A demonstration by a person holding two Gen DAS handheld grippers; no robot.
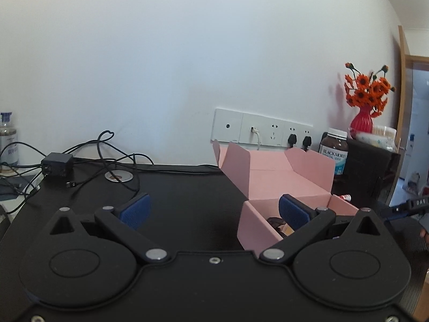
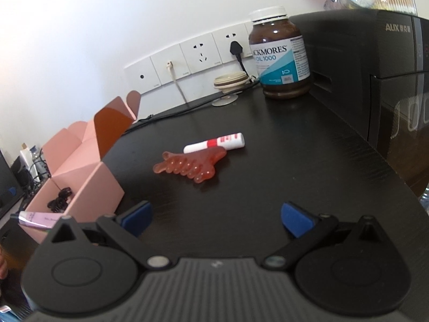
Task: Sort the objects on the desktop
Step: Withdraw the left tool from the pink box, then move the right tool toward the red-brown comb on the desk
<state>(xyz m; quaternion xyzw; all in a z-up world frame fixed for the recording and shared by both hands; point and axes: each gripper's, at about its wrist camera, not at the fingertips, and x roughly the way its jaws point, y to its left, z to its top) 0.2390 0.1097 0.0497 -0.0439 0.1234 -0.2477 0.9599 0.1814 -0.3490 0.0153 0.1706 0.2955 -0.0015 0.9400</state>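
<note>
Soft daylight brightens the white wall (image 1: pixel 161 67), the dark desk (image 2: pixel 268 161) shows faint sheen, and fisheye edges curve and blur.

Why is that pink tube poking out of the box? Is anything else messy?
The pink tube lies tilted over the near wall of the pink box, half out instead of lying inside. On the desk, the red comb and the white tube lie loose, touching each other. Both grippers are open and hold nothing.

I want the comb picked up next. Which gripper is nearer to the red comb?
Right. The right gripper is open, facing the red comb just ahead on the desk. The left gripper is open beside the pink box; the comb is not in its view.
</note>
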